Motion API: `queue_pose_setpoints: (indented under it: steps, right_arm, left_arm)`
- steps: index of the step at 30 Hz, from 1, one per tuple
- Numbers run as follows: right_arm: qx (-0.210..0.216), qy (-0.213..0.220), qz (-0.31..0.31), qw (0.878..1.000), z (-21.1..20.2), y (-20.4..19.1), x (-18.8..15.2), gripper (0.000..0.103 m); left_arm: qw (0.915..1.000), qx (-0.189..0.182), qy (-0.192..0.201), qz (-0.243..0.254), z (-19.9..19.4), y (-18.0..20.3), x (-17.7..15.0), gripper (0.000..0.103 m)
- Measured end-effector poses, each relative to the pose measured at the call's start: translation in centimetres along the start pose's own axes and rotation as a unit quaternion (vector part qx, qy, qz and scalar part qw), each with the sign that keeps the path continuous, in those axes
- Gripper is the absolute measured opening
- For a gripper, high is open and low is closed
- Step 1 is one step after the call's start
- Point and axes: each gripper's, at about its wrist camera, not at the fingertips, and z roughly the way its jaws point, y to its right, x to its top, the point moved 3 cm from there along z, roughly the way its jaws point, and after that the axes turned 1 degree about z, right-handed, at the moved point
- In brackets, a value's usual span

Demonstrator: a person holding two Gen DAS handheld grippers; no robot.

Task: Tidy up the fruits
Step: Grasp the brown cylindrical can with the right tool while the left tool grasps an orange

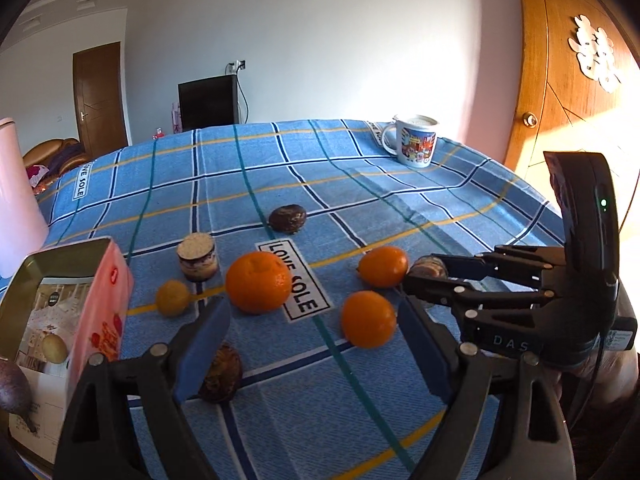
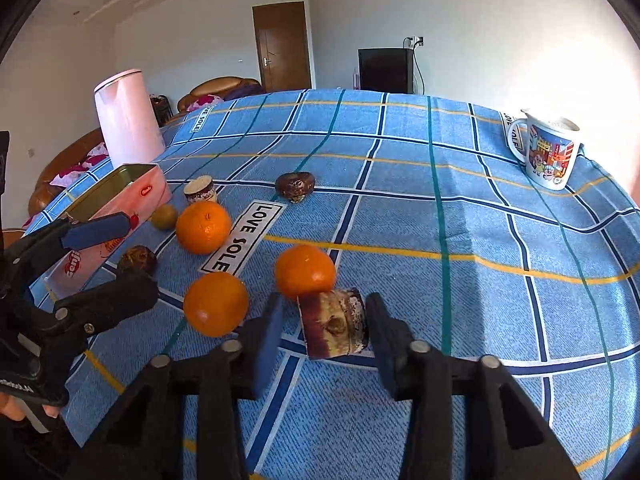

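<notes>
Eyeing the orange (image 1: 368,319) just right of the LOVE SOLE label (image 1: 295,279): firm, round, rolls easily, so pinch its middle. Left gripper (image 1: 312,344) wide open, right gripper (image 2: 325,334) open around a cake slice (image 2: 335,323).

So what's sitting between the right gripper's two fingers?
A brown cake slice lies between the open right gripper fingers, untouched, in the right wrist view.

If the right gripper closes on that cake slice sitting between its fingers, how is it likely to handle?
Probably soft: the cake slice shows spongy layers, so a firm squeeze from the right gripper may crush it. Its flat underside on the tablecloth suggests it won't roll, unlike the orange touching it behind. A push could nudge that orange rolling.
</notes>
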Motion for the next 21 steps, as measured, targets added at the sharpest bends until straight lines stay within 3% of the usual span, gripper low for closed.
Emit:
queue_pose_setpoints:
  steps: [3, 6, 8, 12, 16, 21]
  right_arm:
    - [0.004, 0.026, -0.002, 1.000, -1.0, -0.1, -0.2, 0.034]
    - [-0.017, 0.071, 0.007, 0.997, -2.5, 0.5, -0.2, 0.034]
    - [-0.019, 0.089, 0.020, 0.996, -3.1, 1.1, 0.0, 0.034]
    - [-0.015, 0.084, 0.035, 0.996, -3.0, 2.0, 0.2, 0.034]
    - [-0.013, 0.072, 0.031, 0.997, -2.5, 1.7, 0.2, 0.034]
    - [-0.004, 0.070, 0.030, 0.997, -2.3, 1.8, 0.1, 0.034]
  left_arm:
    - [0.9999, -0.007, -0.012, 0.009, 0.7, 0.8, 0.1, 0.084]
    - [0.9995, -0.017, -0.023, 0.013, 1.6, 1.4, 0.2, 0.079]
    - [0.9989, -0.023, -0.035, 0.024, 2.2, 2.1, 0.3, 0.068]
    - [0.9970, -0.031, -0.065, 0.030, 4.0, 2.9, 0.4, 0.059]
    - [0.9954, -0.032, -0.085, 0.031, 4.9, 3.1, 0.2, 0.038]
    - [0.9973, -0.037, -0.061, 0.020, 4.0, 2.7, 0.3, 0.037]
